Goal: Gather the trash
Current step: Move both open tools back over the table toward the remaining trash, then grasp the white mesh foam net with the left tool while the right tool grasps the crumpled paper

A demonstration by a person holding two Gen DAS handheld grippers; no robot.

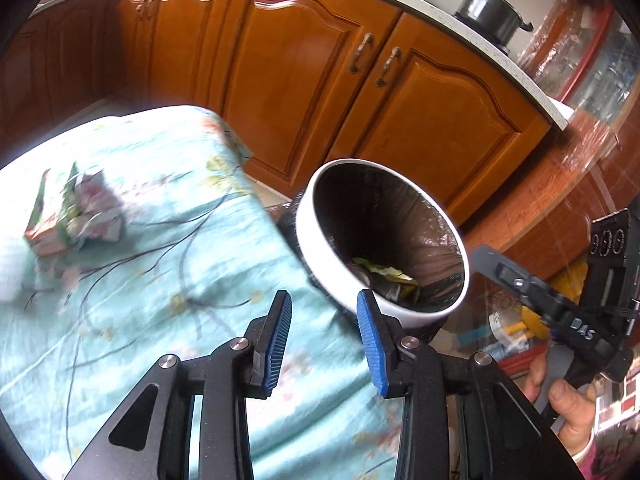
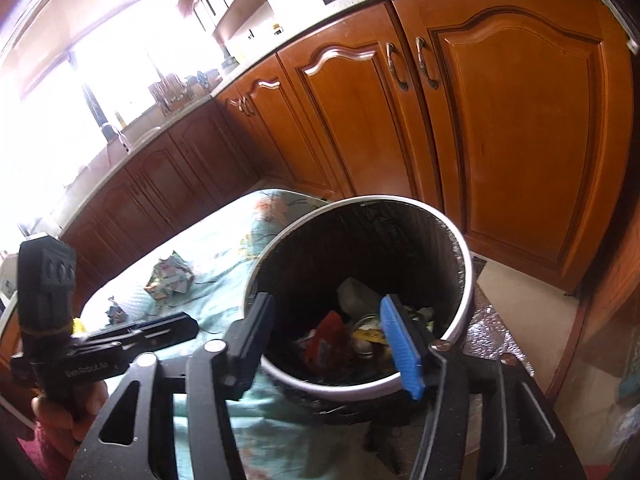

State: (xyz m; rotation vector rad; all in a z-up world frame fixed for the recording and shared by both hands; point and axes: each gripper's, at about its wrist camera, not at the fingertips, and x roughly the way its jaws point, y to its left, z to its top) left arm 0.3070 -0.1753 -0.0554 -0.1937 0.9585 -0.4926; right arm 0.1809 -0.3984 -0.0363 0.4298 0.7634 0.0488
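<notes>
Nearest the left wrist camera, the left tool (image 1: 323,336) hangs over the edge of a table (image 1: 160,320) draped in a pale turquoise flowered cloth, its blue-padded jaws parted and with nothing between them. Just past its right finger stands a round white trash bin (image 1: 316,240) lined with a dark bag, set against the table's edge; crumpled green and yellow wrappers lie at its bottom. Off to the right in that view, a hand (image 1: 568,408) grips the handle of the right tool. Seen from the right wrist camera, the right tool (image 2: 324,340) hovers above the mouth of the bin (image 2: 466,280), jaws spread wide and gripping nothing, with a red scrap (image 2: 330,340), a pale carton and yellow wrappers (all heaped in the bin's bottom) showing between its fingers. Farther along the cloth, a crumpled flower-printed packet (image 1: 76,216) rests on the table, well apart from the bin, and from the right wrist view a smaller scrap (image 2: 114,312) lies nearer the table's near side. Behind table and bin runs a row of orange-brown wooden cabinet doors (image 1: 312,80) under a pale speckled counter, where a dark lidded pot (image 1: 490,12) sits; beyond, a bright window washes out the far corner.
</notes>
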